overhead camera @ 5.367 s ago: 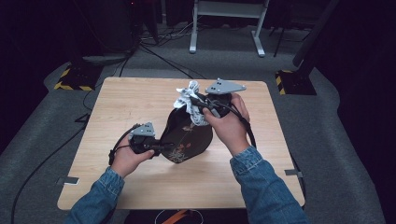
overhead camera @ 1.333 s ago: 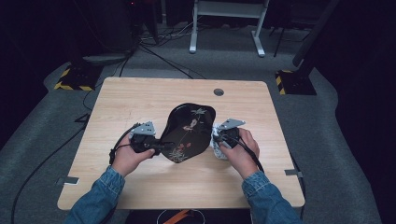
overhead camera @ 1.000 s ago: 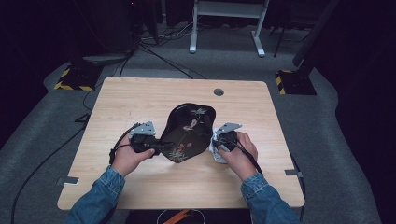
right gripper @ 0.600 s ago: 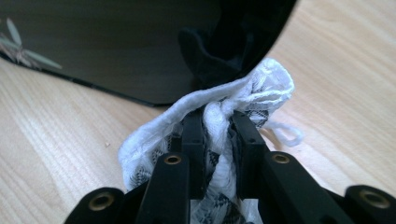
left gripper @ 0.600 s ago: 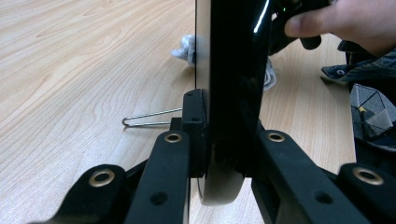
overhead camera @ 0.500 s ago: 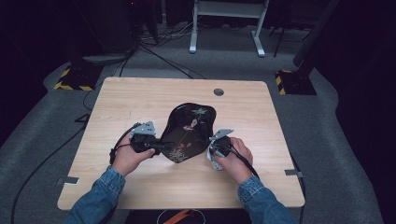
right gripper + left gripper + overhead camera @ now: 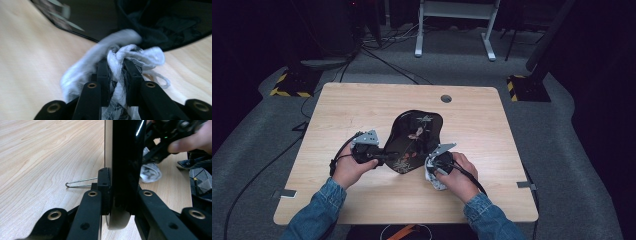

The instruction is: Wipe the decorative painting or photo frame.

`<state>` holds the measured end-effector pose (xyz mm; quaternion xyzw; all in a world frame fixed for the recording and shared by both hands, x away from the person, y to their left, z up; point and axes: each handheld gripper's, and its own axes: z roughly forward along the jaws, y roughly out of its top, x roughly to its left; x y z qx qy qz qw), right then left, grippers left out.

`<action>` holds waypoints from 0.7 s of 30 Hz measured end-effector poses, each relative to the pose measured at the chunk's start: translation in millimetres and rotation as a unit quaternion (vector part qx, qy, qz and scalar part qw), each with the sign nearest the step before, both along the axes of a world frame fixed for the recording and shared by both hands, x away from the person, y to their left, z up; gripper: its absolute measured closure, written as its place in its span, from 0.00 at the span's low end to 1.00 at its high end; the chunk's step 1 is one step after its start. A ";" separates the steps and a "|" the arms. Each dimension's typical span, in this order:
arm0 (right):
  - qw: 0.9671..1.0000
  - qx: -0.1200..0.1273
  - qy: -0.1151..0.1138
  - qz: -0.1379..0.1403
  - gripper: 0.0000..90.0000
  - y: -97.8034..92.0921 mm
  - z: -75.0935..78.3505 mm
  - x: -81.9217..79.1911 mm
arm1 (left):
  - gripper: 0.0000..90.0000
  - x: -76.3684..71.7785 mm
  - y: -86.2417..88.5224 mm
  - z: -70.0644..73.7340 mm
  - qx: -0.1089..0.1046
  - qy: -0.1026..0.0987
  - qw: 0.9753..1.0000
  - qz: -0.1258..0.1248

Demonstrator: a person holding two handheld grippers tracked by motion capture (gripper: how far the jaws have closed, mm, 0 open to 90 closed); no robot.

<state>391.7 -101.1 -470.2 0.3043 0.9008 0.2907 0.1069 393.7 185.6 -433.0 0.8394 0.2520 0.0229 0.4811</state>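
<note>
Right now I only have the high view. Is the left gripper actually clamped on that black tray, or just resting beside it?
Observer: Clamped. In the left gripper view, the left gripper has its jaws closed on the edge of the black tray, one jaw on each face.
Operator: And the right one, what is that white stuff it carries?
Observer: A white lacy cloth, pinched between the jaws of the right gripper and bunched above them.
Operator: Is the cloth on the tray?
Observer: I cannot tell whether it touches; in the right gripper view it sits at the tray's rim, over the wooden table.
Operator: Anything near the left gripper?
Observer: A thin bent wire lies on the table just beyond its jaws.
</note>
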 end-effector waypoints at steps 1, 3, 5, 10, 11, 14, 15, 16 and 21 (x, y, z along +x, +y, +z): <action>1.000 0.013 0.001 0.004 0.87 -0.5 3.1 -3.5 | 0.89 -0.2 0.0 0.1 0.000 0.000 1.000 0.000; 1.000 0.029 -0.002 0.005 0.87 -2.9 8.1 -8.0 | 0.89 -0.4 0.4 0.5 0.000 0.002 1.000 0.000; 0.999 0.042 -0.006 0.004 0.87 -7.8 14.0 -12.0 | 0.87 -0.8 1.5 1.6 -0.006 0.004 1.000 -0.001; 0.997 0.076 -0.020 -0.010 0.87 -23.1 27.0 -17.3 | 0.79 -4.1 4.8 9.4 -0.020 -0.004 1.000 0.002; 0.996 0.086 -0.026 -0.014 0.87 -27.7 30.6 -18.2 | 0.75 -4.7 5.3 10.4 -0.019 -0.006 1.000 0.005; 0.994 0.097 -0.036 -0.023 0.87 -37.4 39.3 -19.3 | 0.65 -6.0 7.1 12.7 -0.019 -0.009 1.000 0.016; 0.994 0.101 -0.040 -0.027 0.87 -41.0 42.8 -19.5 | 0.59 -6.0 7.6 12.9 -0.018 -0.012 1.000 0.020; 0.993 0.107 -0.045 -0.031 0.87 -44.8 46.3 -19.4 | 0.54 -6.1 8.2 13.0 -0.015 -0.017 0.999 0.024; 0.988 0.127 -0.064 -0.054 0.87 -65.0 61.8 -17.1 | 0.47 -8.3 12.8 13.5 -0.010 -0.017 0.999 0.035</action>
